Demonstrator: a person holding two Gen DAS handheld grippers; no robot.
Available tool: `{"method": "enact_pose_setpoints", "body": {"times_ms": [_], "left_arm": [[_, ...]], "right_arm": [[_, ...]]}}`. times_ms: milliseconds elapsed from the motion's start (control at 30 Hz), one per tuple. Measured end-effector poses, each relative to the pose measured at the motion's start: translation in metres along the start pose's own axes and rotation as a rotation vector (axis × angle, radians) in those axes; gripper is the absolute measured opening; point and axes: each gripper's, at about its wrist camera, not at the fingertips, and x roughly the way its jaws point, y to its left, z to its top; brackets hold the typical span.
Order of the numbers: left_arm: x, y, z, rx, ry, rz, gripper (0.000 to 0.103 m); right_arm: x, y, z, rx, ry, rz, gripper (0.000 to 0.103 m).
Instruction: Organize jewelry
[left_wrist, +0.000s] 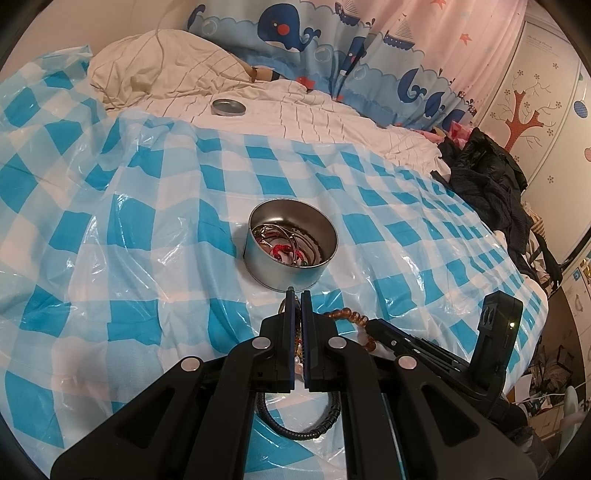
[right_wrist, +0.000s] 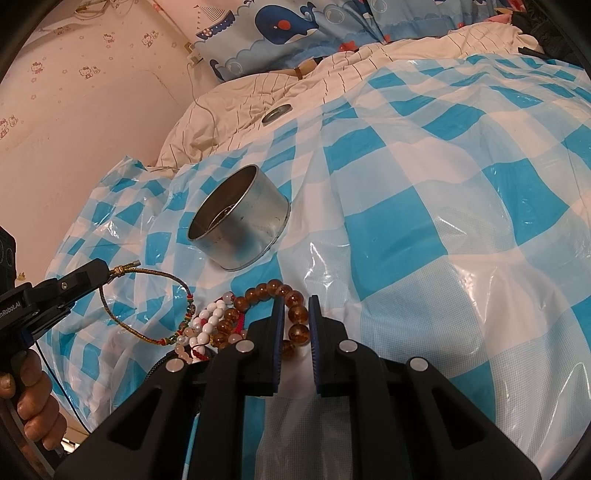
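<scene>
A: What's closest?

B: The right gripper. Its jaws sit on both sides of the amber bead bracelet, squeezing one bead, I think. The bracelet lies on the bed's checked plastic sheet, just beside the white bead bracelet.

A: And the other one?

B: The left gripper is pressed together, pinching the knot end of the woven cord bracelet. The cord hangs in a loop.

A: Will the beads be hard to carry?

B: They look smooth and round, so they might slip. Grab one bead firmly. The string is floppy, so the rest will dangle. The cord is light and soft.

A: Where do they go?

B: Probably the tin, which already holds some jewelry. Its lid lies far off.
</scene>
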Motion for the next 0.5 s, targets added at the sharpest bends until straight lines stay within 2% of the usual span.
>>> {"method": "enact_pose_setpoints", "body": {"times_ms": [500], "left_arm": [[0.0026, -0.0004, 0.0006, 0.000, 0.001, 0.002, 0.002]], "right_arm": [[0.0001, -0.0006, 0.0001, 0.001, 0.000, 0.001, 0.014]]}}
